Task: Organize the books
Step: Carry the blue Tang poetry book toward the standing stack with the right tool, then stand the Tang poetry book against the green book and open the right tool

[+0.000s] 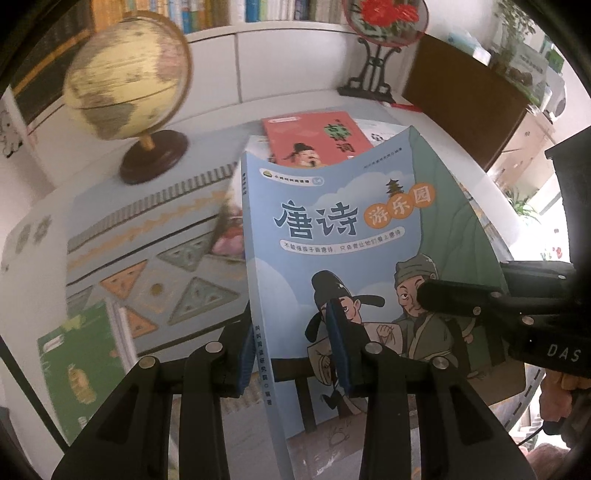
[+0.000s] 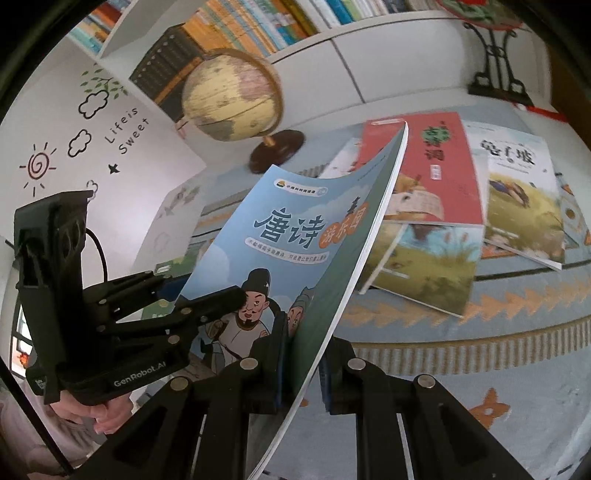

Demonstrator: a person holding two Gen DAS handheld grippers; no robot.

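A blue picture book (image 1: 332,221) with two cartoon men on its cover is held off the table by both grippers. My left gripper (image 1: 291,350) is shut on its spine edge near the bottom, one pad on each side. My right gripper (image 2: 303,362) is shut on the opposite, page-side edge (image 2: 354,266); the cover bows between the two grips. Each gripper shows in the other's view: the right one (image 1: 447,295) reaching over the cover, the left one (image 2: 218,301) likewise. Behind lie a red book (image 2: 436,162) and two meadow-cover books (image 2: 517,192) (image 2: 424,258), overlapping.
A globe (image 1: 125,85) on a dark wooden foot stands at the back left of the patterned tablecloth (image 2: 480,350). A round red fan on a black stand (image 1: 373,70) stands at the back right. A green book (image 1: 81,362) lies at the near left. Full bookshelves (image 2: 258,26) line the wall.
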